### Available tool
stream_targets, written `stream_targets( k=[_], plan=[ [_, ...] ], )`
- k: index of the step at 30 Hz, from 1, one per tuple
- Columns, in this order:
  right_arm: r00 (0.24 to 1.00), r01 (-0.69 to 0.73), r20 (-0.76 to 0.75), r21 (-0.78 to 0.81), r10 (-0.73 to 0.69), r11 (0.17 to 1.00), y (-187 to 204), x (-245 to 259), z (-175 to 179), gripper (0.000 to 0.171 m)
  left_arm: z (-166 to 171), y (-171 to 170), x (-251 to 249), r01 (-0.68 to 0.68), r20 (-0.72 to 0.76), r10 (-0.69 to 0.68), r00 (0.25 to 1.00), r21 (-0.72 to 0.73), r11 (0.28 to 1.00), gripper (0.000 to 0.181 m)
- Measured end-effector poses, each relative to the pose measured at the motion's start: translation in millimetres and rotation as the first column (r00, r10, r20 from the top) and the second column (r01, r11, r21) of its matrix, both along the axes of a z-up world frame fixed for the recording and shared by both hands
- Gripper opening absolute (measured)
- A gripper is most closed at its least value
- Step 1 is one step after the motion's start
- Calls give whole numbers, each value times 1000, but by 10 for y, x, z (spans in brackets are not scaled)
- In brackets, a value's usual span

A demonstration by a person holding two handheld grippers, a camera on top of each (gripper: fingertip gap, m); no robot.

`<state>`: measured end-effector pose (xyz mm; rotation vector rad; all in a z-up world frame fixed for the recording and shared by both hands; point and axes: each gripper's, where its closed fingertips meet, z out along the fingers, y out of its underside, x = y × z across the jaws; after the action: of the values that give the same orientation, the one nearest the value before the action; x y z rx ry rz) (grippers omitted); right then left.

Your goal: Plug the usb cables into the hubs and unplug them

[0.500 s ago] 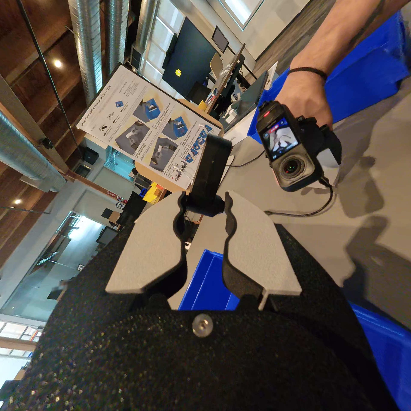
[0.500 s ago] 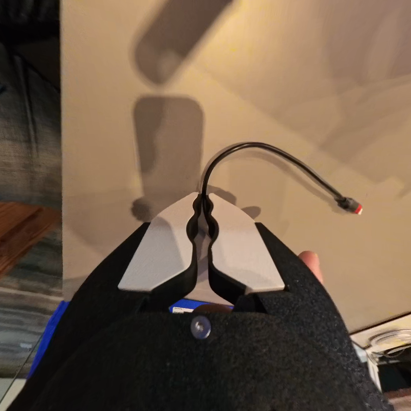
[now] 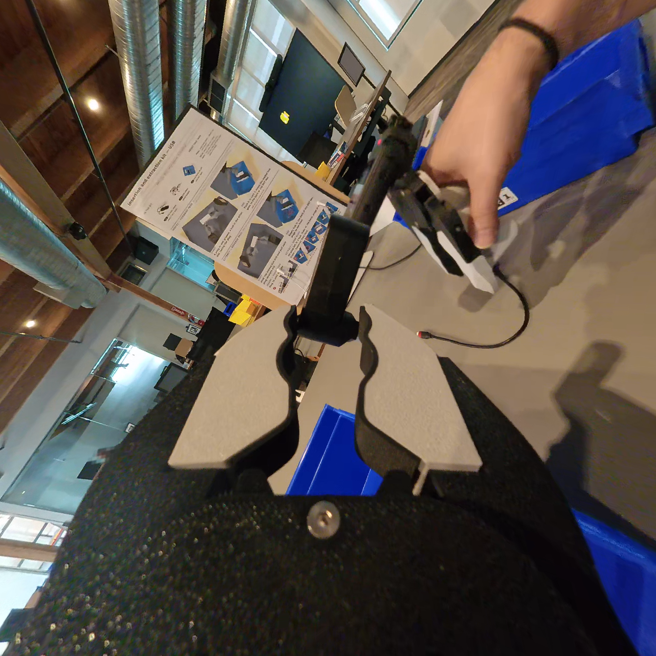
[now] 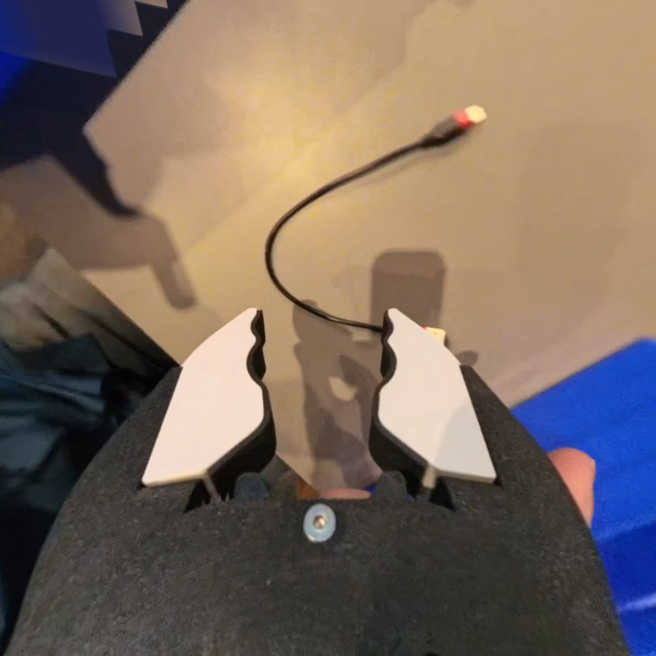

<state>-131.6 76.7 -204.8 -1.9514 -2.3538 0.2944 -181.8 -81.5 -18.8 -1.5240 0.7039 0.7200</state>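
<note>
Black USB hub (image 3: pixel 333 273), a slim rectangular block, stood tilted in the left wrist view, upper end leaning toward 1 o'clock, lower end pinched at the fingertips. Thin black USB cable (image 3: pixel 504 319) lay loose on the grey tabletop at about 3 o'clock of the hub, bent in a curve, red-collared plug toward the hub, unplugged. In the right wrist view, USB cable (image 4: pixel 284 227) ran S-shaped, plug toward 1 o'clock.
</note>
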Motion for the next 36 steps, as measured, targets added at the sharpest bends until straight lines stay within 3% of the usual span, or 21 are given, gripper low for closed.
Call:
stream_targets(
  k=[5, 12, 19, 25, 28, 30, 31, 36],
  plan=[
    [939, 333, -113, 71, -324, 940, 482, 122, 104, 63, 35, -5, 71, 15, -11, -15, 1000, 12, 1000, 33],
    [863, 503, -37, -38, -505, 863, 670, 291, -172, 67, 72, 9, 187, 31, -39, -30, 999, 17, 999, 33],
    [816, 571, -72, -66, -574, 819, 749, 310, -265, 63, 87, 18, 264, 44, -52, -43, 998, 19, 999, 33],
    [797, 593, -161, 24, -582, 805, 729, 363, -290, 62, 62, 68, 295, 53, -56, -52, 997, 14, 998, 33],
    [783, 602, -216, 22, -584, 798, 649, 333, -249, 49, 51, 85, 313, 54, -62, -53, 997, 10, 998, 33],
    [768, 609, -241, -14, -594, 793, 589, 306, -228, 24, 53, 87, 325, 56, -63, -55, 997, 12, 998, 33],
    [762, 613, -256, -14, -595, 790, 583, 302, -226, 19, 56, 87, 331, 57, -62, -56, 996, 12, 998, 33],
    [732, 647, -247, -37, -635, 761, 622, 310, -338, 45, 68, 79, 353, 60, -66, -59, 996, 16, 998, 33]
  ],
)
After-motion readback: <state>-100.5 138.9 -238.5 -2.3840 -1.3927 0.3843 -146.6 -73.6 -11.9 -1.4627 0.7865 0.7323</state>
